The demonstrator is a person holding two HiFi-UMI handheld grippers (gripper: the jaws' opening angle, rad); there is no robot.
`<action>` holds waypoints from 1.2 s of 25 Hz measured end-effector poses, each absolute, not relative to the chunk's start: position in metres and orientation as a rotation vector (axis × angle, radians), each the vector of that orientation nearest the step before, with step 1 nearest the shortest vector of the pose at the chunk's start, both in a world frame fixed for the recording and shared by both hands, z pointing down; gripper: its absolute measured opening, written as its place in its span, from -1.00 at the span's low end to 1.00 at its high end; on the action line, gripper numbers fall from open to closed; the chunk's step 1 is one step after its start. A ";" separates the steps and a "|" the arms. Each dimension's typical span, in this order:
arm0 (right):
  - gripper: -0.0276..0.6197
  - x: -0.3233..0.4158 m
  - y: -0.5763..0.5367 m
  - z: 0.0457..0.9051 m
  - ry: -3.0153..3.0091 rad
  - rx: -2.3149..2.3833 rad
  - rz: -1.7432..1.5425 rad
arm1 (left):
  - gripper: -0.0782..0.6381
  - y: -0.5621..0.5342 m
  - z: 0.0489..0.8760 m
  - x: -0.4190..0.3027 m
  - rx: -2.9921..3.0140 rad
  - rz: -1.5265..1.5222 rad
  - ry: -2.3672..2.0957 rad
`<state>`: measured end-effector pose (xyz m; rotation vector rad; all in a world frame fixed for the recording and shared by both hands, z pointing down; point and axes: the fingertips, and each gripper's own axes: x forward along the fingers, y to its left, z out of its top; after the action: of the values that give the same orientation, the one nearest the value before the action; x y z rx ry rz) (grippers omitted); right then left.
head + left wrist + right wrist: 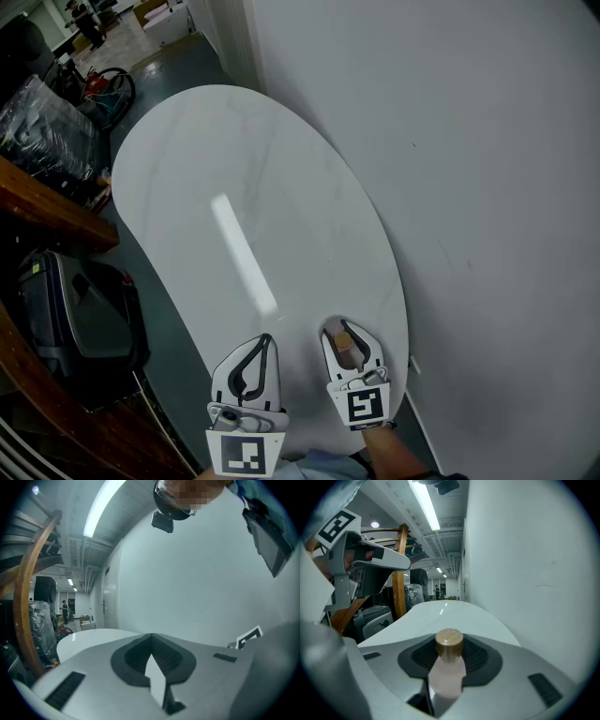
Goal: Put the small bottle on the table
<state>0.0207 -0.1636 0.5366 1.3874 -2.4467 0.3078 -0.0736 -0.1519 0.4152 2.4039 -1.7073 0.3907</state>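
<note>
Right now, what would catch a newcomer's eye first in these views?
First, the small bottle, pale with a tan cap, gripped in the right gripper over the near end of the white oval table. The left gripper alongside is shut and empty. The table stands against a white wall.

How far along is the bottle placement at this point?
Done: the bottle is gripped in the right gripper. In hand: it is held at the near end of the table. Left: set it down and let go. The left gripper is shut and empty.
</note>
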 end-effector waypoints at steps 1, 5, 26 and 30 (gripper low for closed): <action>-0.51 0.020 -0.165 0.533 -2.459 1.385 0.279 | -0.78 -0.151 0.415 -0.074 2.397 0.383 -1.713; -0.36 0.017 -0.174 0.517 -2.502 1.351 0.136 | -0.78 -0.150 0.410 -0.075 2.401 0.366 -1.732; -0.90 0.000 -0.160 0.344 -2.788 1.510 0.000 | -0.78 -0.150 0.333 -0.086 2.471 0.071 -1.900; -0.91 -0.001 -0.156 0.326 -2.821 1.541 -0.054 | -0.78 -0.145 0.322 -0.083 2.502 0.051 -1.907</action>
<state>-0.0013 -0.1556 0.3264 1.5414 -2.8209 -0.0545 -0.0831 -0.1450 0.3218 2.5023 -1.9075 0.0512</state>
